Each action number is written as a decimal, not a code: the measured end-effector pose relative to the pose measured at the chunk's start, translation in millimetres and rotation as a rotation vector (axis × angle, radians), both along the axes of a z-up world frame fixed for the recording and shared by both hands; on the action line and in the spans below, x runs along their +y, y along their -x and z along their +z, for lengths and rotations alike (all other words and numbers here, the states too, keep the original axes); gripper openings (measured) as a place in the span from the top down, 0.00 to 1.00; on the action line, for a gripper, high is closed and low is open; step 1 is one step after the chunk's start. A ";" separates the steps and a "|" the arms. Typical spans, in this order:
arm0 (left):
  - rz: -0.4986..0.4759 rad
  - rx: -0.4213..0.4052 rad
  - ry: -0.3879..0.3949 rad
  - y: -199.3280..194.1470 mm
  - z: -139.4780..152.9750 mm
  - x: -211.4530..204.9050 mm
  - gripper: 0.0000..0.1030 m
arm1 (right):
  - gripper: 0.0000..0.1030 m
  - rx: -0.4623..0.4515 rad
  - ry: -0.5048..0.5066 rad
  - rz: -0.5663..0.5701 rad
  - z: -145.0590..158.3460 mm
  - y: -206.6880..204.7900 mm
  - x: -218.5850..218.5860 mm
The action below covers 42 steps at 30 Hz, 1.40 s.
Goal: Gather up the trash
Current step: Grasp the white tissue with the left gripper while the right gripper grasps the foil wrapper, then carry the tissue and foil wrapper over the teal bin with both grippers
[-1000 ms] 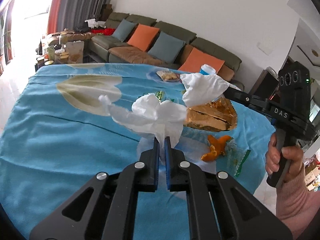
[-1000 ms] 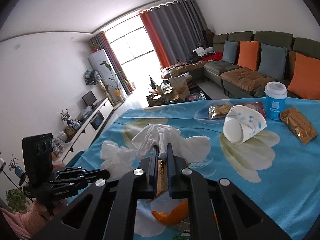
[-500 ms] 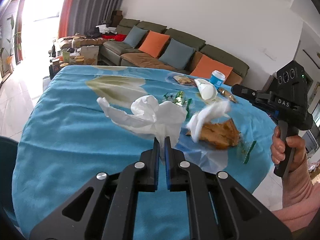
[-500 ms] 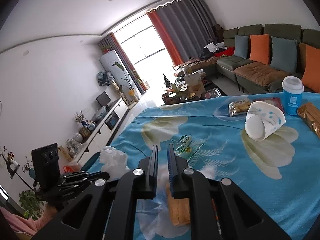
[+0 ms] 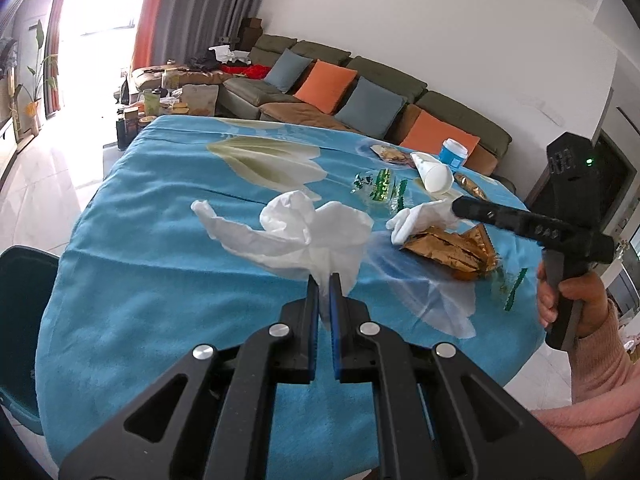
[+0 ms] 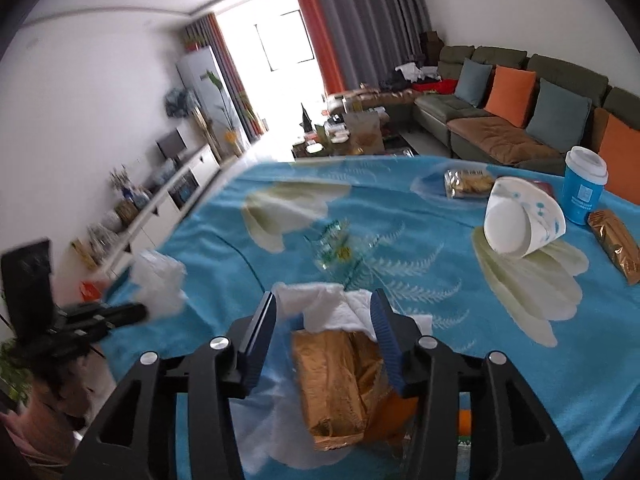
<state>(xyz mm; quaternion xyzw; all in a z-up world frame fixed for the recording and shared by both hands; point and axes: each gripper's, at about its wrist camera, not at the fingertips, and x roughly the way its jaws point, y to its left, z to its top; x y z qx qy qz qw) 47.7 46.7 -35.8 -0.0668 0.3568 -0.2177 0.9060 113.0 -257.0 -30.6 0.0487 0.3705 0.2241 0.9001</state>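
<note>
My left gripper (image 5: 324, 280) is shut on a crumpled white tissue (image 5: 304, 236) and holds it above the blue floral tablecloth (image 5: 160, 264). My right gripper (image 6: 324, 304) is open, its jaws wide apart over a second white tissue (image 6: 332, 308) that lies on a gold foil wrapper (image 6: 340, 384). Orange peel (image 6: 394, 408) sits beside that wrapper. In the left wrist view the right gripper (image 5: 460, 208) hovers at the tissue (image 5: 420, 216) and gold wrapper (image 5: 452, 248). In the right wrist view the left gripper (image 6: 136, 312) and its tissue (image 6: 158, 284) show blurred at left.
A tipped paper cup (image 6: 520, 224), a blue lidded cup (image 6: 584, 188), a snack packet (image 6: 468, 184), another gold wrapper (image 6: 616, 244) and green-printed clear wrappers (image 6: 340, 240) lie on the table. A dark teal bin (image 5: 20, 320) stands at the table's left edge. A sofa (image 5: 360, 92) is behind.
My right gripper has opened and let go of its tissue, which now lies on the gold wrapper on the table. My left gripper has drawn back with its tissue still held.
</note>
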 end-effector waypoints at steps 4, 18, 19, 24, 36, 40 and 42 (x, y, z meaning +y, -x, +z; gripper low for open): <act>0.010 -0.005 -0.005 4.2 0.6 4.7 0.95 | 0.75 0.021 0.075 -0.029 -13.9 -7.3 4.8; 0.074 -0.037 -0.010 22.9 8.7 37.6 0.95 | 0.95 -0.108 -0.002 0.003 33.6 11.5 5.1; 0.079 -0.039 -0.013 24.9 9.7 40.7 0.95 | 0.95 -0.112 -0.017 0.024 37.9 12.9 9.8; 0.110 -0.053 -0.024 32.2 13.0 55.6 0.95 | 0.95 -0.114 -0.082 0.124 48.5 15.8 38.8; 0.261 -0.053 -0.035 50.8 14.6 117.4 0.95 | 0.95 -0.091 -0.111 0.340 52.5 7.5 136.7; 0.320 -0.048 -0.047 56.4 14.6 143.0 0.95 | 0.95 -0.071 -0.122 0.400 49.4 2.2 167.2; 0.346 -0.043 -0.054 57.8 13.9 153.8 0.95 | 0.95 -0.065 -0.120 0.430 48.5 -0.8 182.8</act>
